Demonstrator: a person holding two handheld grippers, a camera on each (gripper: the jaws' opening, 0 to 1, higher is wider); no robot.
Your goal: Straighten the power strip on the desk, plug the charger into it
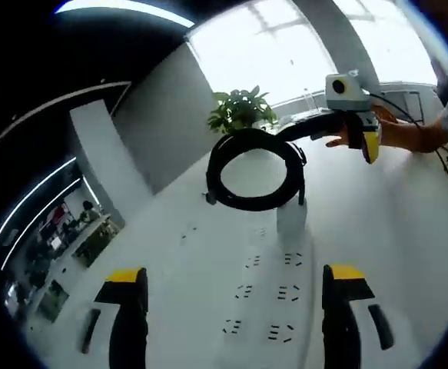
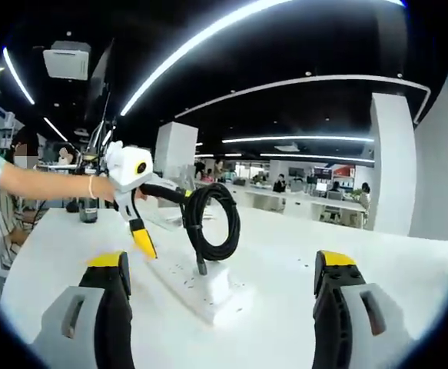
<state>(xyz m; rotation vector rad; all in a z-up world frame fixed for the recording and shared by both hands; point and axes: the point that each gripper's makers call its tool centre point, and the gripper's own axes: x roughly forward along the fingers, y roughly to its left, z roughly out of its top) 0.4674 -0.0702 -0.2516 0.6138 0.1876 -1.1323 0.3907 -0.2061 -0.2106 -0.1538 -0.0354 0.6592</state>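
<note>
The left gripper point(image 1: 233, 304) is held open over the white power strip point(image 1: 270, 307) — its sockets are seen between the jaws. Beyond, a coiled black cable point(image 1: 254, 173) is stood at the strip's far end, and the right gripper point(image 1: 358, 127) is seen beside it, near a potted plant point(image 1: 240, 109).

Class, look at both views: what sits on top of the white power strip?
A coiled black cable stands on the power strip's far end. The sockets beneath the coil are hidden.
</note>
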